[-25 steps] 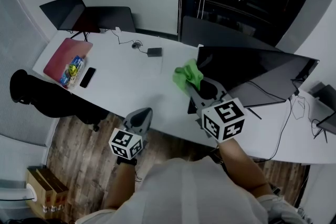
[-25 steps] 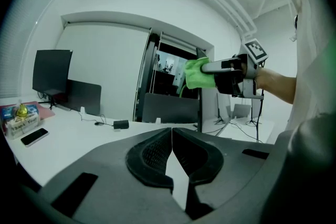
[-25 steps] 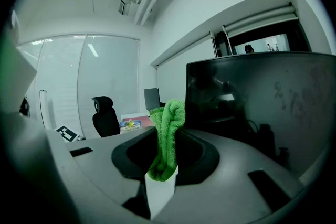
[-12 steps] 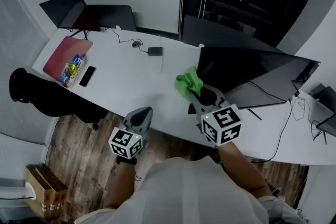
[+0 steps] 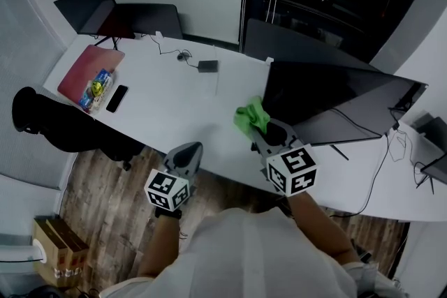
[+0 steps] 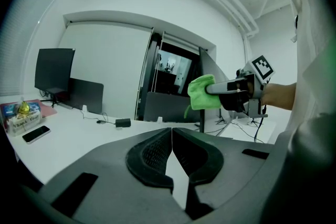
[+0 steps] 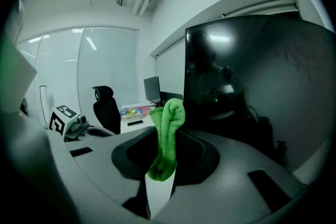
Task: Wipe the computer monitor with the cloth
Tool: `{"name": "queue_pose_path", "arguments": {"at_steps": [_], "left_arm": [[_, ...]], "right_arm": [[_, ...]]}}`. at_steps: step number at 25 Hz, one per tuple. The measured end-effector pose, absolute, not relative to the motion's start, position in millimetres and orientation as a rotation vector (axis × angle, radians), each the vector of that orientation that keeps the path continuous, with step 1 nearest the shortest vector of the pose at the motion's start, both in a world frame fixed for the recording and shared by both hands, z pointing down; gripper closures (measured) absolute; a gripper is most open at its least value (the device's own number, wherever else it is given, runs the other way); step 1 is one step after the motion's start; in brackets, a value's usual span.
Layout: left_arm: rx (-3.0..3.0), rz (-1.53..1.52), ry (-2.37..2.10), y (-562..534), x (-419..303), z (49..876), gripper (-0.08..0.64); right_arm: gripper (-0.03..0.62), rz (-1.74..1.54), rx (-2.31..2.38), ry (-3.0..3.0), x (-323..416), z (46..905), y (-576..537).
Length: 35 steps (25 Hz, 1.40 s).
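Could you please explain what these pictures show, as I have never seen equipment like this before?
There is no robot here. A person holds a hand-held two-jaw gripper in each hand, and the cubes with square markers are part of the grippers. The head view comes from a camera on the person's head, looking down. The other two views come from cameras riding on the grippers, each looking along its own jaws.

The left gripper is shut and empty. The right gripper is shut on a green cloth, close to the dark monitor; I cannot tell whether they touch.

On the white desk lie a phone, a red flat case, a colourful packet and a small black adapter.
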<state>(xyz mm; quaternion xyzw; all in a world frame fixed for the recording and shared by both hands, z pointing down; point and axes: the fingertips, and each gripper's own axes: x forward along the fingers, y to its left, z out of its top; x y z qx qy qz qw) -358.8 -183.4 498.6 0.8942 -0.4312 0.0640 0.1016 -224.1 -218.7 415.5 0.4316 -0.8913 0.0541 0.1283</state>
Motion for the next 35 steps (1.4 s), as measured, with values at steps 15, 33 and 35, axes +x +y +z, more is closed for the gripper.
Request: {"name": "queue_pose_path", "arguments": {"at_steps": [15,33,35], "left_arm": [[2.645,0.192,-1.268,-182.2,-358.0,497.7,0.543],[2.65,0.195,-1.273,-175.4,-359.3,495.3,0.543],[2.65,0.194,-1.273,-174.4,-360.1,495.3,0.543]], "right_arm": [[0.522,0.203,1.229,-2.525,-223.6,456.1,-213.8],[0.522,0.238,1.168,-2.418,-220.3,515.4,-202.5],[0.522,0.244,1.163,-2.404,-219.9,523.5,-200.8]]}}
